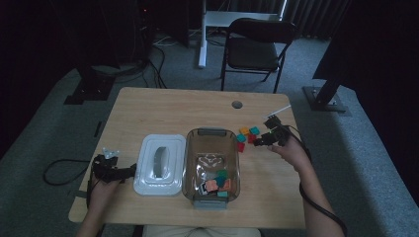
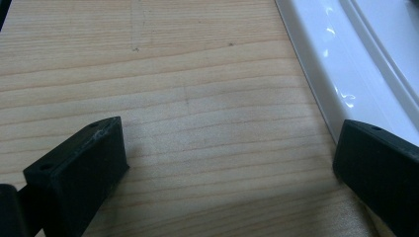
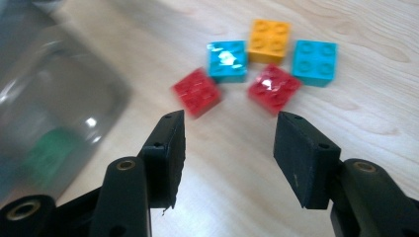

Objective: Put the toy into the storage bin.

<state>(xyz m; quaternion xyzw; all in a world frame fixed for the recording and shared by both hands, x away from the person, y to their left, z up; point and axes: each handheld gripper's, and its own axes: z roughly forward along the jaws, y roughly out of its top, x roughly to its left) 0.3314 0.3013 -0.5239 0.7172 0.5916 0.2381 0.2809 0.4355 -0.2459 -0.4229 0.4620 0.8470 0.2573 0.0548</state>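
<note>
Dim carpeted room, with a light wooden table (image 1: 163, 106) as the work surface and a black folding chair (image 1: 254, 47) beyond its far edge.

Right gripper (image 3: 230, 131): I find its jaws parted with nothing between them, only bare wood in the gap. Just ahead of the tips lies a loose cluster of five toy bricks. The nearer red brick (image 3: 196, 92) sits just off the left jaw tip; the second red brick (image 3: 274, 88) sits just beyond the right jaw tip. Behind these lie two cyan bricks (image 3: 227, 60) and, between them at the back, an orange brick (image 3: 269, 41). No pad touches any brick. In the high view I see this gripper (image 1: 264, 138) at the right of the cluster, close to the table's right edge.

Left gripper (image 2: 230, 153): I find its jaws spread wide and released, resting low over bare wood. The right jaw stands just beside the rim of the white lid (image 2: 346, 54); I cannot confirm contact.

Outward from the bricks: the clear plastic container (image 1: 189, 163) stands open near mid-table, immediately left of the cluster, with several coloured bricks (image 1: 220, 182) already in its near end. The lid lies flat beside the container's left wall, between it and the left gripper (image 1: 111, 168).
</note>
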